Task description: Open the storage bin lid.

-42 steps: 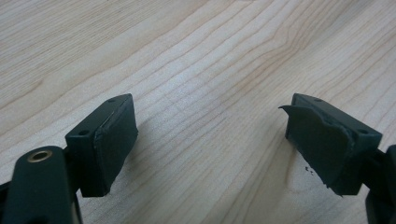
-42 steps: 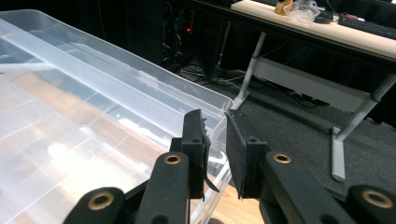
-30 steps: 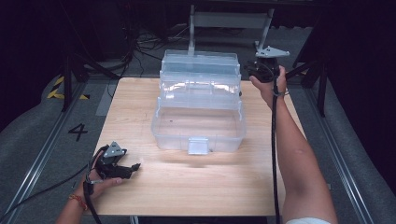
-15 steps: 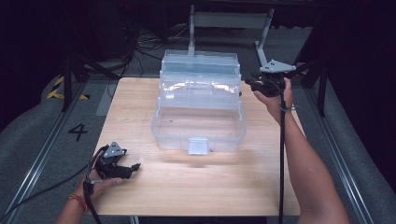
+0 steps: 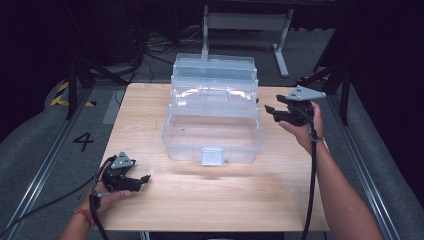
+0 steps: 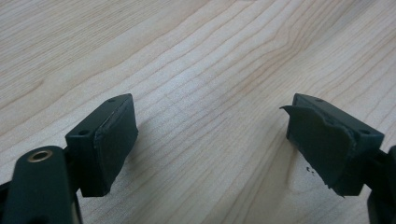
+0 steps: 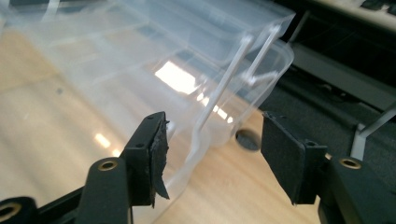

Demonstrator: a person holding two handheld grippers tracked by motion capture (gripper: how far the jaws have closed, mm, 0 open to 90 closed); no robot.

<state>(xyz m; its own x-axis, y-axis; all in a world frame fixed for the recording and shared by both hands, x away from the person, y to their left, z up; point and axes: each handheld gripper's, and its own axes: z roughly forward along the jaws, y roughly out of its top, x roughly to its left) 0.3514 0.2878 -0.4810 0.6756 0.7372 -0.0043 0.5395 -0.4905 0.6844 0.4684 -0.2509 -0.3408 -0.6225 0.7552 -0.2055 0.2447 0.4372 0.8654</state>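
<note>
left hand (image 5: 107,192): at the near left corner of the table, resting on the wood, a cord or band at the wrist.
left gripper (image 5: 142,179): held low by that hand, jaws spread wide with only bare wood grain between them (image 6: 210,140); the right-hand pad's rubber looks torn at its edge.
table (image 5: 210,200): pale wooden top, light grain, set on a grey floor.
storage box (image 5: 212,117): clear plastic cantilever-style box at the table's middle and far half, standing open; trays stepped back in tiers, the lowest and widest bin nearest, with a frosted latch tab on its front wall. looks empty as far as the clear walls let one tell.
box side arms (image 7: 224,88): thin clear plastic links joining the tiers on the box's end.
right hand (image 5: 302,127): raised just beside the box's right end.
right gripper (image 5: 270,112): jaws parted, gripping nothing, pointed at the box's end (image 7: 212,154); a side arm shows in the gap, farther off.
floor (image 5: 45,145): a painted "4" left of the table, cables behind.
</note>
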